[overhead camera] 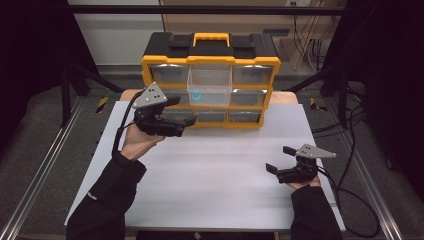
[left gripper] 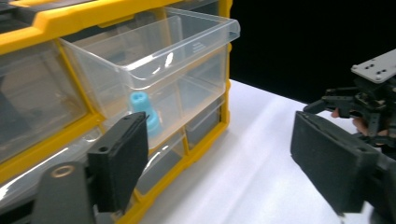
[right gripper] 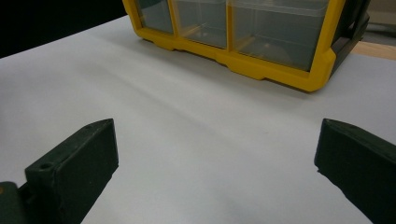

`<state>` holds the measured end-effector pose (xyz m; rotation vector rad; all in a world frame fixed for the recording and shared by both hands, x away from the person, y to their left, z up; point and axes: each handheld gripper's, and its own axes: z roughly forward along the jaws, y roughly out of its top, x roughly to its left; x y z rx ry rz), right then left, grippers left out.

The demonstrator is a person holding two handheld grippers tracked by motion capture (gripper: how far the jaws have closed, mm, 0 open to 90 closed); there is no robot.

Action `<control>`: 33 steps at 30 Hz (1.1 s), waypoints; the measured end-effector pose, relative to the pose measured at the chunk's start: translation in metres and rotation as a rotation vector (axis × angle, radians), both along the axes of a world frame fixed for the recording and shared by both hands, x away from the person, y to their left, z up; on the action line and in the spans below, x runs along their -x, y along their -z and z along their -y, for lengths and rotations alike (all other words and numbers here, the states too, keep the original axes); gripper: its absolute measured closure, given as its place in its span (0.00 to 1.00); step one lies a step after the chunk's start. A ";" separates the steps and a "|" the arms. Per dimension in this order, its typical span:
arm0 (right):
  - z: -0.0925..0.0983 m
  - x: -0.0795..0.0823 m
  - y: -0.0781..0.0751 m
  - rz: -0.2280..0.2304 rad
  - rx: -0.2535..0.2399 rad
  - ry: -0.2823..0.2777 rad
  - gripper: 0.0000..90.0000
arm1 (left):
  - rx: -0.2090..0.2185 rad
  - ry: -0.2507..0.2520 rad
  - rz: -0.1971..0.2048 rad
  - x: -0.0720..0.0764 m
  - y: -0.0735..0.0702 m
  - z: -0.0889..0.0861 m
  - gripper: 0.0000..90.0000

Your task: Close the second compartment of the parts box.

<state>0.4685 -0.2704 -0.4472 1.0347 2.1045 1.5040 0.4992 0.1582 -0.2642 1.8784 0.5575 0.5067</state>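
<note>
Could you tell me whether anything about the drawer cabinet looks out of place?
Yes: on the yellow drawer cabinet, one clear drawer in the middle column stands pulled out while the others sit flush. A small blue piece lies inside it. Nothing looks spilled or broken.

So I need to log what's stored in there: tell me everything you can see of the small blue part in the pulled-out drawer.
The small blue part looks like light blue plastic, stepped, with a narrower round top on a wider base. It stands upright on the floor of the clear drawer, which is pulled out of the yellow organizer. Nothing else touches it.
</note>
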 end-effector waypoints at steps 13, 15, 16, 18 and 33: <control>0.000 0.000 0.000 0.003 -0.001 0.000 0.00 | -0.026 0.003 -0.014 -0.002 0.004 0.008 0.47; 0.000 0.000 0.000 0.003 -0.001 0.001 0.00 | -0.024 0.007 -0.020 -0.003 0.005 0.010 0.51; 0.000 0.000 0.000 0.003 -0.001 0.001 0.00 | -0.024 0.007 -0.024 -0.004 0.005 0.010 0.52; 0.000 0.000 0.000 0.004 0.000 -0.001 0.00 | -0.025 0.010 -0.029 -0.006 0.007 0.012 0.56; 0.001 0.000 0.000 0.007 -0.003 0.001 0.00 | 0.000 0.013 -0.028 -0.013 0.011 0.024 0.79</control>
